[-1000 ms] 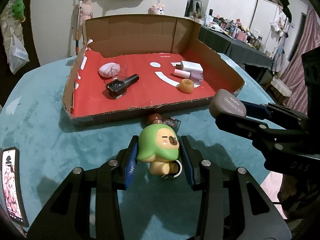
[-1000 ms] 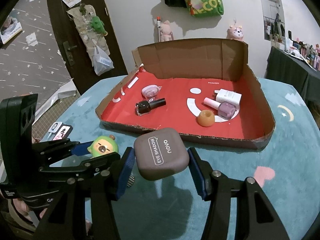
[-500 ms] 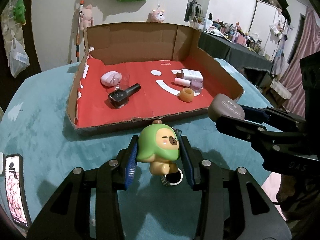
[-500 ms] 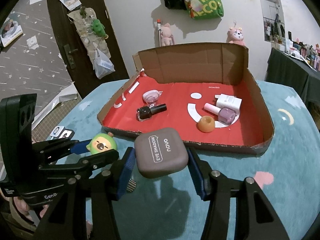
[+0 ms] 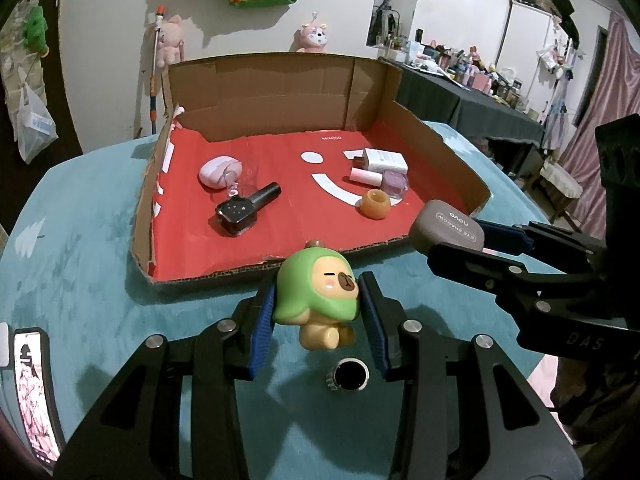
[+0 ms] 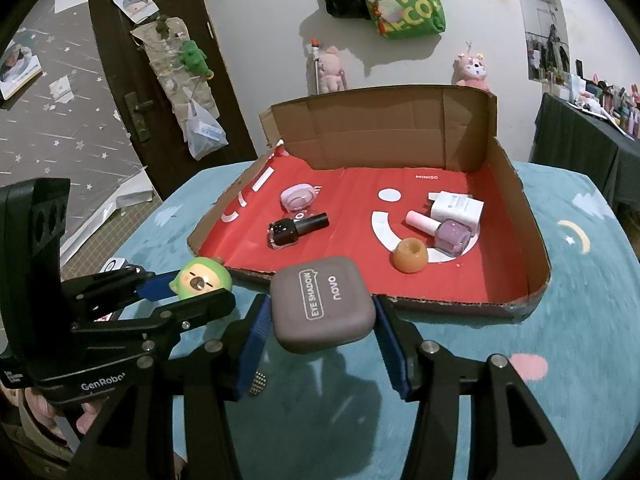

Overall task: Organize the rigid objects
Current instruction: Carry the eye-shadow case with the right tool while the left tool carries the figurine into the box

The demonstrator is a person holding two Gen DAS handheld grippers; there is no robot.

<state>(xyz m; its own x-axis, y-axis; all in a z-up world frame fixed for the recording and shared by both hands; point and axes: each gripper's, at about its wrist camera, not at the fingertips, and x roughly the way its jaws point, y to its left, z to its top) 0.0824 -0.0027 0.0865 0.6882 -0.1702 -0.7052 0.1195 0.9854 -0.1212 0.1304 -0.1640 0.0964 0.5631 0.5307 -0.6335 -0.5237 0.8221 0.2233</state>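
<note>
Two grippers before box (image 5: pixel 460 160) rim | figurine (image 5: pixel 318 292), palette (image 6: pixel 324 308) held aloft

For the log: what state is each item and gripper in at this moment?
Left gripper: shut on toy.
Toy: upright, held above table.
Right gripper: shut on compact.
Compact: closed, held before box.
Box: open, on table.
Black bottle: lying, capped.
Purple bottle: lying, capped.
Orange pot: upright in box.
</note>
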